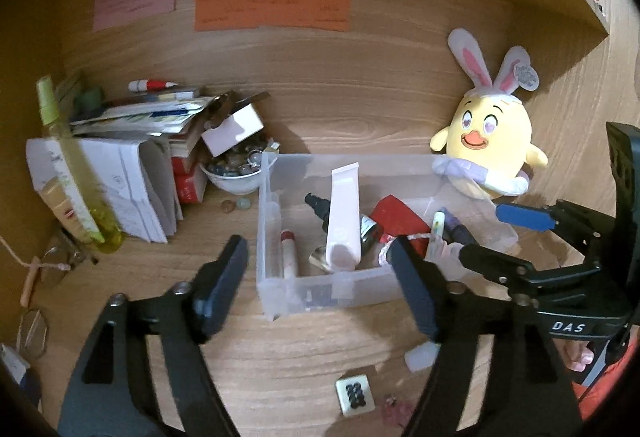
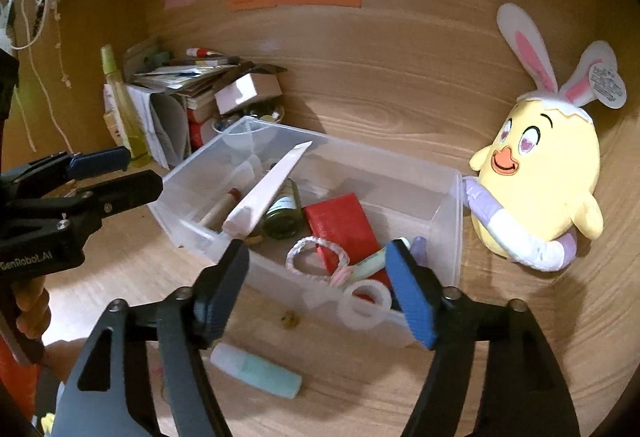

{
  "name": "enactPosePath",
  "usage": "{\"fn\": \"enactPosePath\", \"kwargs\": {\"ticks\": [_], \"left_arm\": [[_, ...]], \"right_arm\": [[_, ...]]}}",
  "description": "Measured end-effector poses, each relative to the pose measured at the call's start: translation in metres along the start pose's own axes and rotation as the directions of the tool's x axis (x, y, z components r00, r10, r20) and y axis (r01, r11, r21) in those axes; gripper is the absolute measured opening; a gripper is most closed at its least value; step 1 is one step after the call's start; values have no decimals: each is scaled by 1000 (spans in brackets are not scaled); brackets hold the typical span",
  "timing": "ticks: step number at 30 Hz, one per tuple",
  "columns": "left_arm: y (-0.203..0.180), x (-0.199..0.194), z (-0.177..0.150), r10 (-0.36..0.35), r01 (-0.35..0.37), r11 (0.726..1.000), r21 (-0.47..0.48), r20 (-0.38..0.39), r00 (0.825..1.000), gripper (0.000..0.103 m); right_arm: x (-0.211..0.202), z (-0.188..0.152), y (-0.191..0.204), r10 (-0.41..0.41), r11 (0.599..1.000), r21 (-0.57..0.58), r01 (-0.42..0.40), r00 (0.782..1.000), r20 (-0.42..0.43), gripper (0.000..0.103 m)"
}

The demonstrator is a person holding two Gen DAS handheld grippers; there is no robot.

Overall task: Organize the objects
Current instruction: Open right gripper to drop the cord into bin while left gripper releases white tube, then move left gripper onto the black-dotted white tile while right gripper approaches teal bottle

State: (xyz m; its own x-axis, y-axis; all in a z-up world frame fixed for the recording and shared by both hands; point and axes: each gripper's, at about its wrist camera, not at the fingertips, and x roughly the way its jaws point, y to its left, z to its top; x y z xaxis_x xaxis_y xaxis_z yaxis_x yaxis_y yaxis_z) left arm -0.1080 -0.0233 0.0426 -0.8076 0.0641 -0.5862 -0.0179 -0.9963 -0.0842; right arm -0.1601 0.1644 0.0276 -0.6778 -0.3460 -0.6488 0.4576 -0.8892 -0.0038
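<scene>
A clear plastic bin (image 1: 266, 205) (image 2: 450, 237) stands on the wooden desk. It holds a pink tube (image 1: 342, 213) (image 2: 270, 189), a dark bottle (image 2: 284, 211), a red wallet (image 2: 344, 225), a lip balm (image 1: 289, 253), hair ties (image 2: 316, 255) and a white ring (image 2: 366, 307). My left gripper (image 1: 320, 277) is open and empty in front of the bin. My right gripper (image 2: 318, 291) is open and empty over the bin's near edge; it also shows in the left wrist view (image 1: 508, 237). A mint tube (image 2: 256, 371) lies on the desk below it.
A yellow chick plush (image 1: 490, 145) (image 2: 542, 177) leans beside the bin's right end. Papers and books (image 1: 132, 157), a yellow spray bottle (image 1: 68, 165) and a bowl of stones (image 1: 236, 169) crowd the left. A mahjong tile (image 1: 354, 393) lies near the front edge.
</scene>
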Motion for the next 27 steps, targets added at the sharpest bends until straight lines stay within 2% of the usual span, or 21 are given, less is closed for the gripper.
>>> {"fn": "enactPosePath", "kwargs": {"ticks": [3, 5, 7, 18, 24, 27], "left_arm": [[2, -9, -7, 18, -18, 1000, 9, 10, 1000, 82], [3, -14, -13, 22, -22, 1000, 11, 9, 1000, 91], [5, -15, -16, 13, -13, 1000, 13, -15, 1000, 92], [13, -11, -48, -53, 53, 999, -4, -102, 993, 92], [7, 1, -70, -46, 50, 998, 23, -160, 986, 91], [8, 10, -79, -80, 83, 996, 8, -215, 973, 81]], "right_arm": [[-8, -6, 2, 14, 1000, 0, -14, 1000, 3, 75], [-13, -10, 4, 23, 1000, -6, -23, 1000, 3, 81], [-15, -15, 7, 33, 999, -13, -34, 999, -4, 81], [-10, -48, 22, 78, 994, -67, -84, 993, -85, 81], [7, -65, 30, 109, 986, -105, -126, 981, -161, 81], [16, -73, 33, 108, 985, -111, -130, 976, -188, 81]]}}
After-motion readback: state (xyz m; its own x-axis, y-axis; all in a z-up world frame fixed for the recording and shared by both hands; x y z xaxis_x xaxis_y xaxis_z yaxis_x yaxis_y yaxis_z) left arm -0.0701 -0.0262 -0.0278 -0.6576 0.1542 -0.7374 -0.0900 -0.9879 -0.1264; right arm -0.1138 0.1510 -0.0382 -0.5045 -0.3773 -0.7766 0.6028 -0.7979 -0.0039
